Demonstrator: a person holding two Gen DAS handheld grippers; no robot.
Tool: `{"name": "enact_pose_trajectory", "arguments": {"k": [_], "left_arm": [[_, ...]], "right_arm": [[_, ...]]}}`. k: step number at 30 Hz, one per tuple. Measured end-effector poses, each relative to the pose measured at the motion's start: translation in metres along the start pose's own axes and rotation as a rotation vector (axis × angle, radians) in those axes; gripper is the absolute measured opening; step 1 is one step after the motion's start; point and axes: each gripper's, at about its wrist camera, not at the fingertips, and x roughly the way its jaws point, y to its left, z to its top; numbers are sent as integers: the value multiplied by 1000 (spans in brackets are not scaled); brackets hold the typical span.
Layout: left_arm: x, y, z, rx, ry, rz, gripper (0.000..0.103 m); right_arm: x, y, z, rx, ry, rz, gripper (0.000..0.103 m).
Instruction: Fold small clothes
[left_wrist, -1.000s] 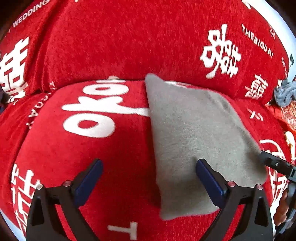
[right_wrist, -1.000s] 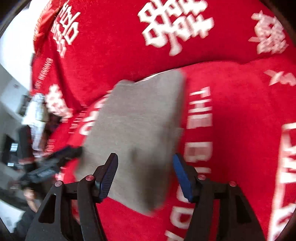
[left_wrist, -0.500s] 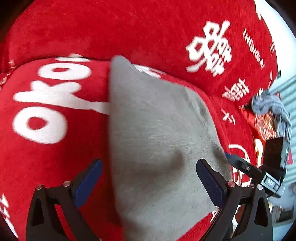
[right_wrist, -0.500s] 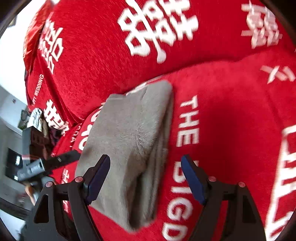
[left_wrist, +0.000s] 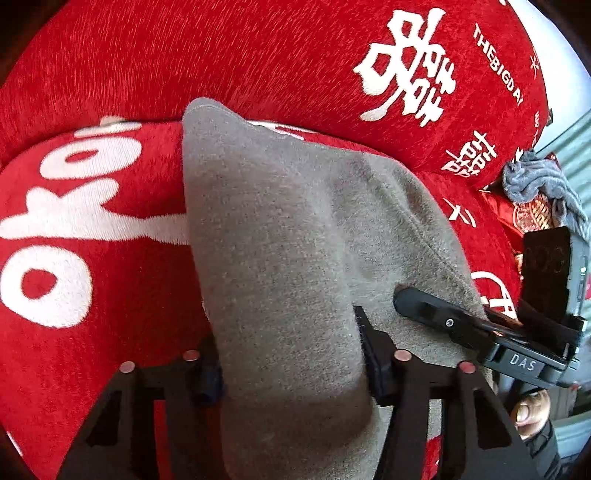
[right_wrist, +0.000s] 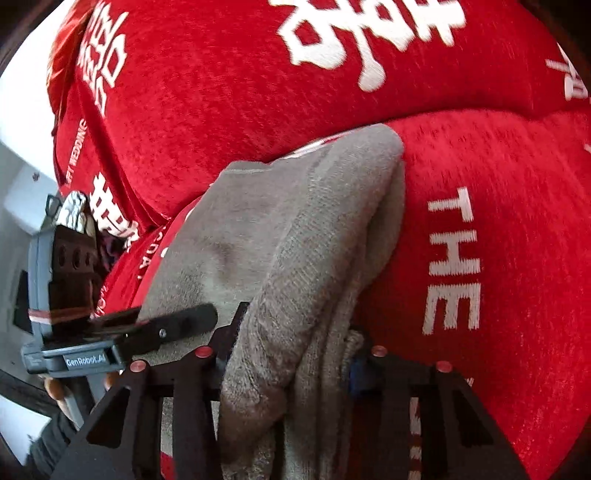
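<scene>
A folded grey fleece garment (left_wrist: 280, 236) lies on a red sofa seat with white lettering (left_wrist: 74, 258). My left gripper (left_wrist: 288, 354) is shut on the garment's near left edge, and the cloth bulges between its fingers. My right gripper (right_wrist: 291, 354) is shut on the near right edge, where several folded layers (right_wrist: 325, 258) show. Each gripper appears in the other's view: the right one (left_wrist: 461, 325) and the left one (right_wrist: 147, 332), both pressed against the grey cloth.
The red sofa backrest (left_wrist: 258, 55) rises right behind the garment. A crumpled blue-grey garment (left_wrist: 535, 181) lies on a red patterned cushion (left_wrist: 532, 218) at the far right. A white wall and dark clutter (right_wrist: 22, 240) lie past the sofa's left end.
Both grippers moved forward onto the garment's near edge and closed from wide open to shut on it. The cloth now bunches up between the fingers.
</scene>
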Motion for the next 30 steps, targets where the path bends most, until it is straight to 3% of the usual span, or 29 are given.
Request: {"name": "enact_pose_trajectory", "arguments": {"k": [7, 30], "left_arm": [[-21, -16, -8, 71, -47, 77, 51], [-89, -24, -98, 116, -152, 145, 51]], "right_arm": [[-20, 36, -4, -102, -54, -71, 42], [-63, 105, -74, -263, -85, -121, 42]]}}
